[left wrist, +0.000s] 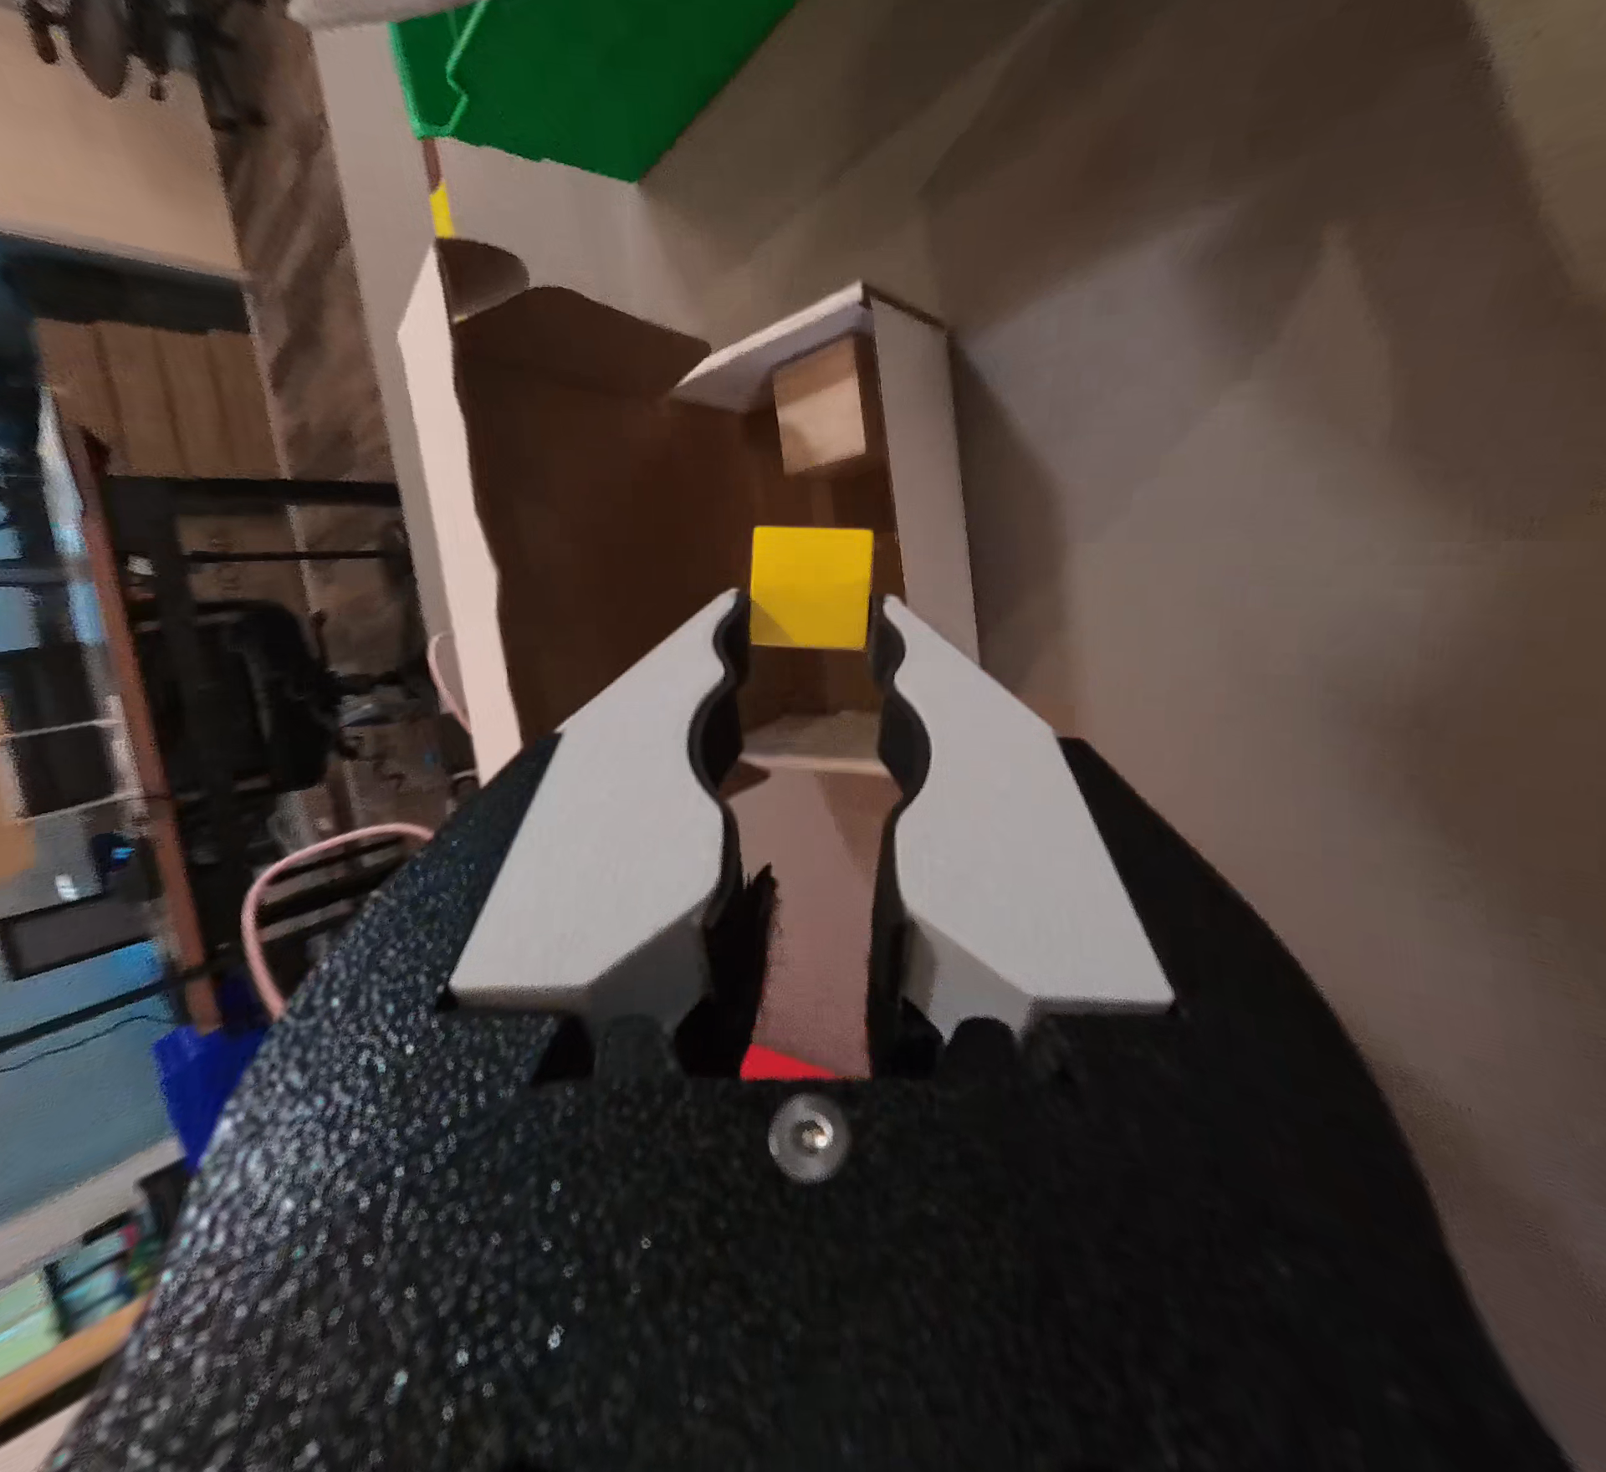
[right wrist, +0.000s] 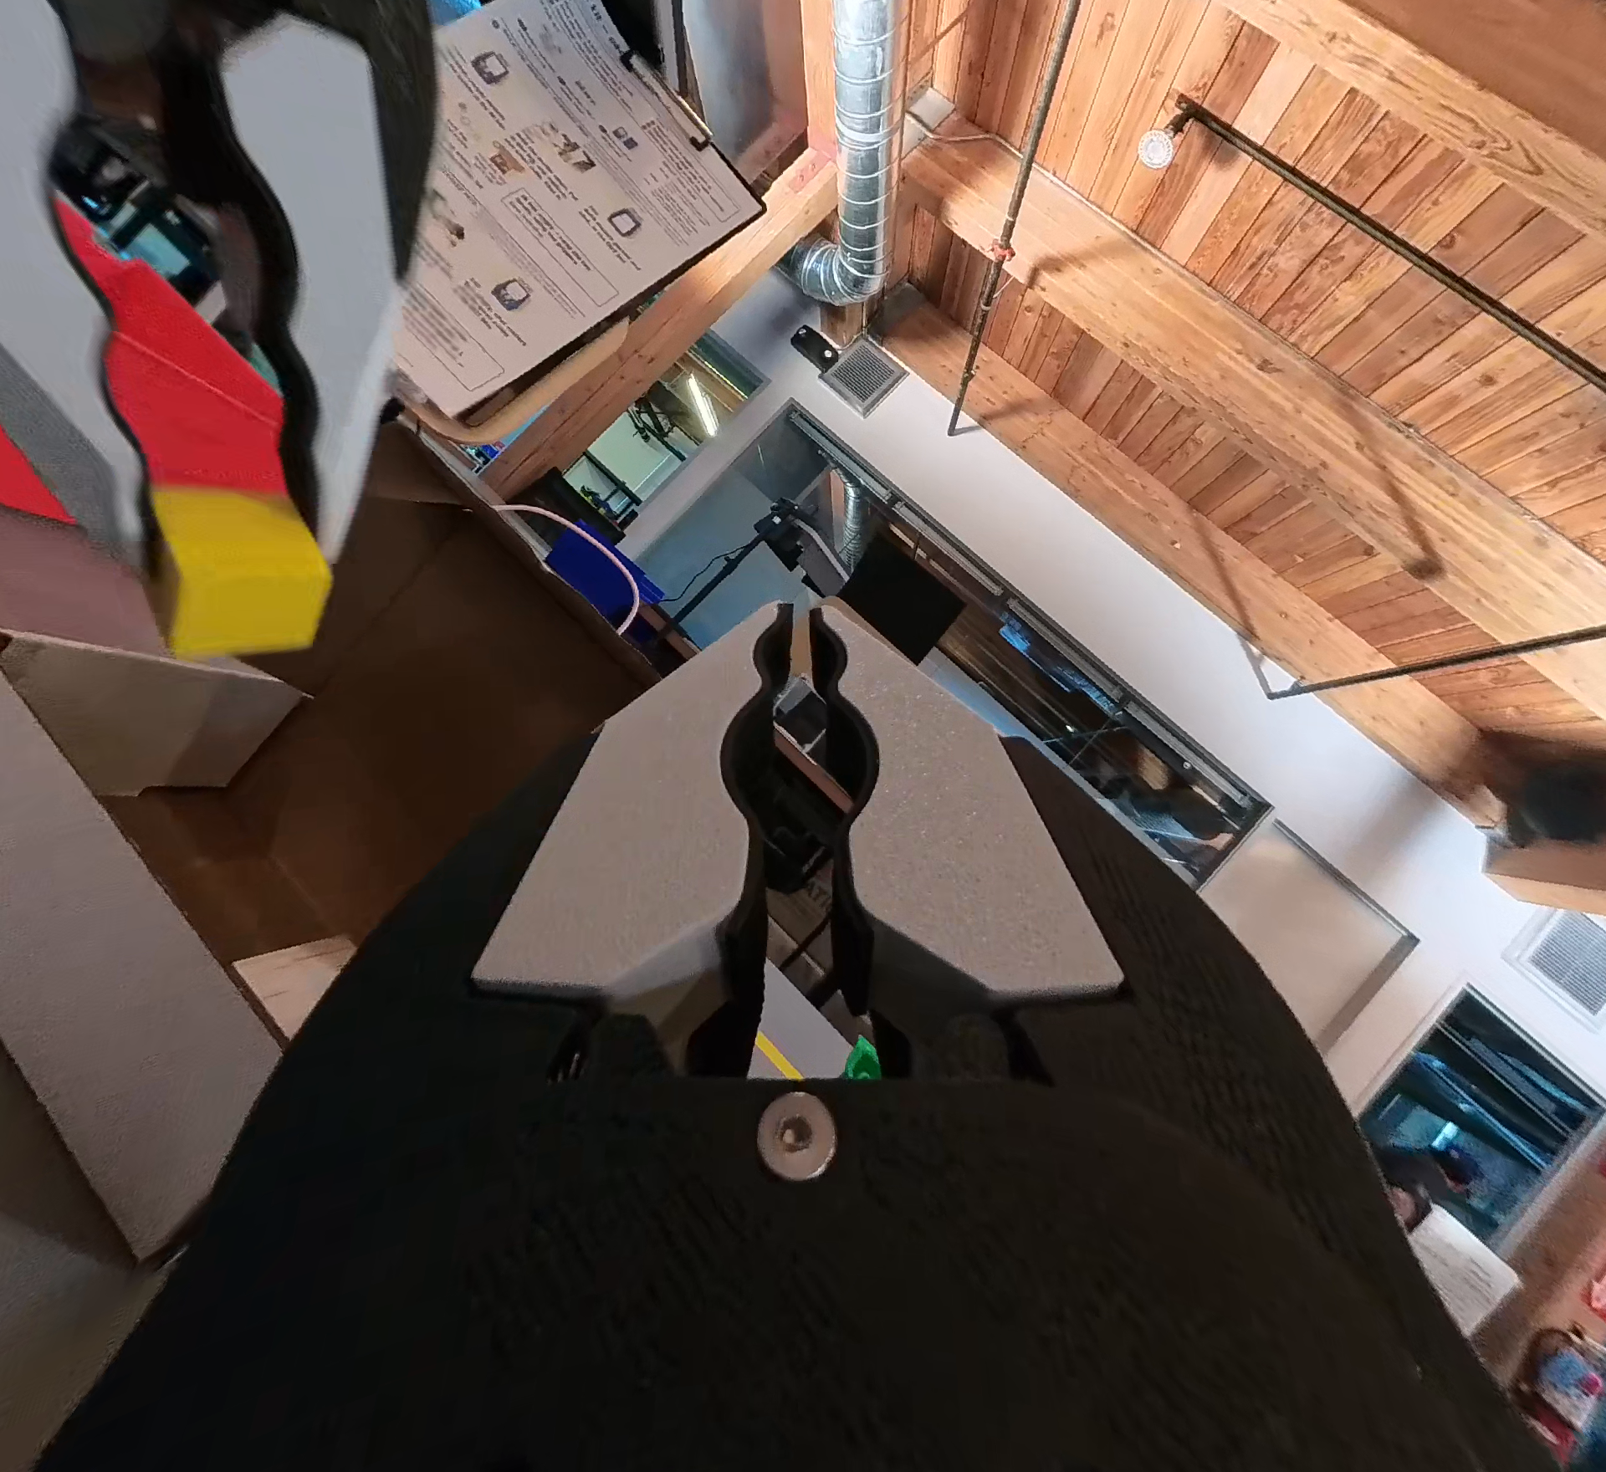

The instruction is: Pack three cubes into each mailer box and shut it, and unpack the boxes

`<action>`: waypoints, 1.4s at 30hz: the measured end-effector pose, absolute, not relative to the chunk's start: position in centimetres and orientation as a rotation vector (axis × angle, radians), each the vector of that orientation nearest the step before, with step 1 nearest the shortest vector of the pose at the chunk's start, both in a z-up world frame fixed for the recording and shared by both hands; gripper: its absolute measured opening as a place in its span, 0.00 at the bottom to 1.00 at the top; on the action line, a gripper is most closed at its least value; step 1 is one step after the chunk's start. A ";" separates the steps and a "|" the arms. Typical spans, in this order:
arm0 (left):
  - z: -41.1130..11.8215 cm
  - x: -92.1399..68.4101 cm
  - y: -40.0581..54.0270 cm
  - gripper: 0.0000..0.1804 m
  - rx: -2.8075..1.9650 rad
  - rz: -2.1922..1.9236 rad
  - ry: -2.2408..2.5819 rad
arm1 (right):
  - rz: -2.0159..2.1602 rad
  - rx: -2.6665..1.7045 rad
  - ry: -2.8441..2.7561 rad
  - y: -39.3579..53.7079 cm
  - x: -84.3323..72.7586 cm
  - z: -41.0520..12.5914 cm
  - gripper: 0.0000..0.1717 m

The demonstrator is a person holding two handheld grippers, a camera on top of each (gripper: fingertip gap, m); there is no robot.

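My left gripper (left wrist: 812, 613) is shut on a yellow cube (left wrist: 811, 587), with both pads pressed on its sides. It holds the cube over an open white mailer box (left wrist: 925, 474) whose brown inside and raised lid (left wrist: 591, 474) lie just beyond. The right wrist view shows the same gripper (right wrist: 235, 535) at the upper left holding the yellow cube (right wrist: 243, 579) above the brown box inside (right wrist: 391, 692). My right gripper (right wrist: 801, 613) is shut with nothing between its tips. It points up towards the ceiling beside the box.
A green box (left wrist: 608, 66) lies beyond the white one. A red box (right wrist: 191, 387) sits behind the left gripper. A clipboard with a printed sheet (right wrist: 565, 170), a blue bin (right wrist: 600, 561) and a pink cable (left wrist: 261, 909) lie near the table edge. Some 12 cm of space lies between my two pairs of fingers.
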State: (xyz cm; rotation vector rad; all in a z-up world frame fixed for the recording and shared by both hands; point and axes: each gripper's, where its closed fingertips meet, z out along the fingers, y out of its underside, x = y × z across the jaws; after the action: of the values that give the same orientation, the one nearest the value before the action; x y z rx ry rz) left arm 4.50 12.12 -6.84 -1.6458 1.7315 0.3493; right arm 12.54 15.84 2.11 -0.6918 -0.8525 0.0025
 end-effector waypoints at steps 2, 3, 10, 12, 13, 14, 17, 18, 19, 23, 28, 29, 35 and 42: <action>-7.9 5.5 13.4 0.14 -1.733 0.283 1.717 | 0.005 -0.694 -0.853 15.8 12.5 2.1 0.01; -8.4 5.8 14.1 0.14 -1.772 0.250 1.709 | 0.006 -0.692 -0.853 15.8 12.5 2.1 0.01; -11.7 6.1 16.7 0.14 -2.014 0.212 1.671 | 0.014 -0.680 -0.864 15.5 12.3 2.2 0.01; -12.2 6.3 17.0 0.14 -2.046 0.205 1.655 | 0.013 -0.679 -0.872 15.4 12.1 2.1 0.01; -12.4 6.2 17.2 0.14 -2.058 0.206 1.642 | 0.013 -0.677 -0.874 15.3 12.0 2.1 0.01; -12.7 6.1 17.3 0.14 -2.071 0.198 1.641 | 0.013 -0.675 -0.876 15.3 12.0 2.1 0.01; -14.0 5.6 17.6 0.14 -2.107 0.176 1.646 | 0.015 -0.675 -0.879 15.3 11.9 2.0 0.01; -14.3 5.5 17.7 0.14 -2.115 0.170 1.639 | 0.015 -0.674 -0.879 15.2 11.9 2.1 0.01; -14.7 5.4 17.7 0.14 -2.128 0.154 1.638 | 0.016 -0.674 -0.879 15.2 11.9 2.1 0.01; -15.4 5.5 17.6 0.14 -2.153 0.055 1.608 | 0.017 -0.675 -0.885 15.2 11.8 2.0 0.01; -15.6 5.7 17.6 0.14 -2.156 -0.023 1.613 | 0.018 -0.677 -0.888 15.2 11.7 1.9 0.01; -15.7 5.8 17.6 0.14 -2.154 -0.028 1.615 | 0.018 -0.677 -0.889 15.2 11.7 1.9 0.01; -16.3 5.8 17.3 0.14 -2.160 -0.067 1.648 | 0.019 -0.679 -0.891 15.2 11.7 1.9 0.01; -16.5 5.6 17.8 0.17 -2.156 -0.064 1.619 | 0.019 -0.678 -0.895 15.2 11.6 1.9 0.01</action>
State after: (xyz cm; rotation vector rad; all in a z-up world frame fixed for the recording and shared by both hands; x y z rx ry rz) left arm 5.58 17.79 -16.47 -2.1560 1.6190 -0.0639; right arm 11.59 15.20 1.87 -0.6781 -0.8949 0.0188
